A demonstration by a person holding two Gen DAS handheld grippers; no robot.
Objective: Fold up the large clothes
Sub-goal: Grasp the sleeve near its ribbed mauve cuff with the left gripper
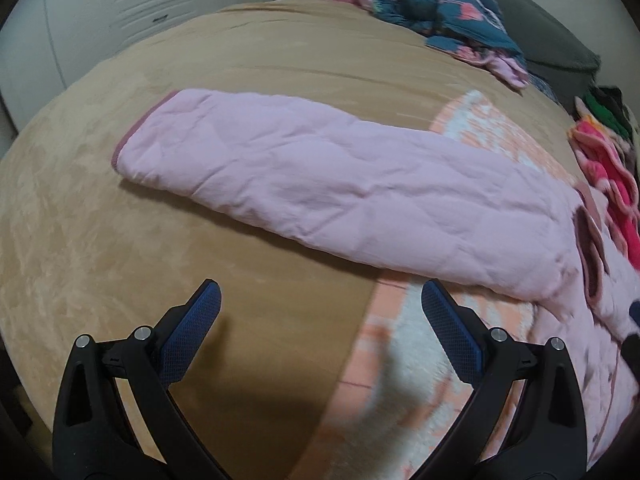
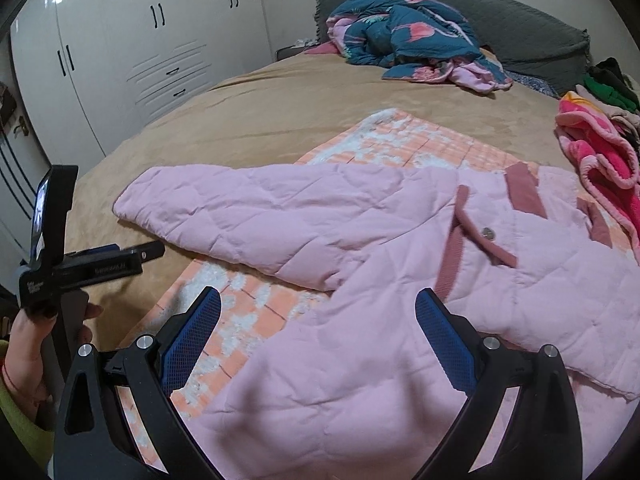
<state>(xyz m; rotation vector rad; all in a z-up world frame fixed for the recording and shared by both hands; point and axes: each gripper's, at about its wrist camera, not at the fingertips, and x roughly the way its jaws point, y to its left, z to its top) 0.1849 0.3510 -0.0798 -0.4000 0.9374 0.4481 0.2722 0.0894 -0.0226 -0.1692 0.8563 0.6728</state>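
A pink quilted jacket (image 2: 400, 320) lies flat on an orange-and-white checked blanket (image 2: 248, 312) on the bed. Its sleeve (image 1: 312, 176) stretches out to the left, also seen in the right wrist view (image 2: 248, 208). My left gripper (image 1: 320, 304) is open and empty, hovering above the bed in front of the sleeve. My right gripper (image 2: 318, 308) is open and empty, just above the jacket's body. The left gripper body (image 2: 96, 264) shows from the side at the left, held in a hand.
The bed has a tan cover (image 1: 100, 220). A teal patterned quilt (image 2: 408, 36) lies crumpled by the grey headboard cushion (image 2: 532, 32). Pink and green clothes (image 2: 596, 148) are piled at the right. White wardrobes (image 2: 140, 48) stand behind the bed.
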